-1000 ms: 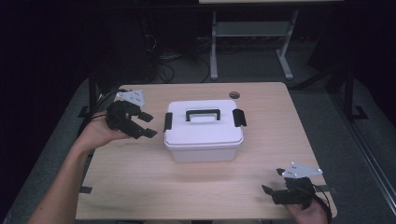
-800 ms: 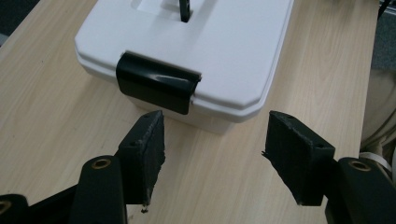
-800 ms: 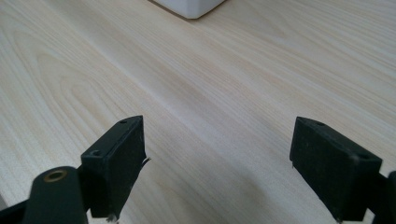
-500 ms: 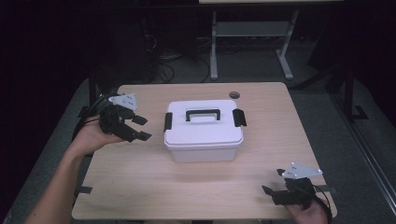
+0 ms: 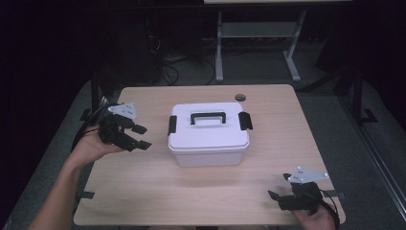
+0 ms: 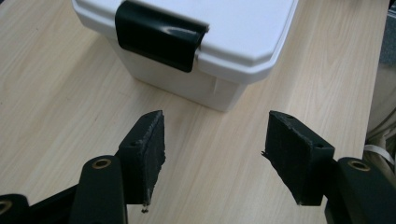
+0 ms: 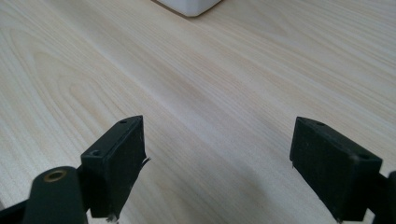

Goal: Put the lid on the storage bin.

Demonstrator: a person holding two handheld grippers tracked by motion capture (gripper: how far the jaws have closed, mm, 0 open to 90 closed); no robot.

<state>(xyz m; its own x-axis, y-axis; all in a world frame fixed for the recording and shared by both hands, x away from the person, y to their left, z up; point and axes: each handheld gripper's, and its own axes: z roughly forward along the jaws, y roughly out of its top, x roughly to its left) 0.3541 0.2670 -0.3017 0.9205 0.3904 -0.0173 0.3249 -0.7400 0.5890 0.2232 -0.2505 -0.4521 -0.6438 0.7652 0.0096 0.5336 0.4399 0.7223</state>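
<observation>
Dark surroundings frame a pale wooden tabletop [image 5: 143,187] in the high view, with metal frame legs [image 5: 219,48] and cables on the floor behind it. Near the middle of the tabletop we see a white plastic box [image 5: 208,135] with a closed lid, a black carrying handle [image 5: 208,116] lying flat on top, and a black latch [image 5: 172,125] on its left end and another latch [image 5: 245,120] on its right end. A small round hole [image 5: 240,97] sits in the tabletop just behind the box. To the left of the box, apart from it, we see the left hand-held gripper [image 5: 142,136] held in a hand [image 5: 91,148], its jaws spread and pointing toward the box. Near the front right corner, well apart from the box, the right hand-held gripper [image 5: 278,191] rests low over the tabletop with its jaws spread and nothing between them.

From the left gripper view, we look between two black jaws, wide apart and holding nothing, at the end of the white box [image 6: 210,51]. Its glossy black latch [image 6: 161,35] folds down over the lid's rim. The box stands on light wood grain [image 6: 56,93].

From the right gripper view, we see two black jaws standing far apart over bare light wood [image 7: 210,93]. One white corner of the box [image 7: 189,5] shows at the top edge.
</observation>
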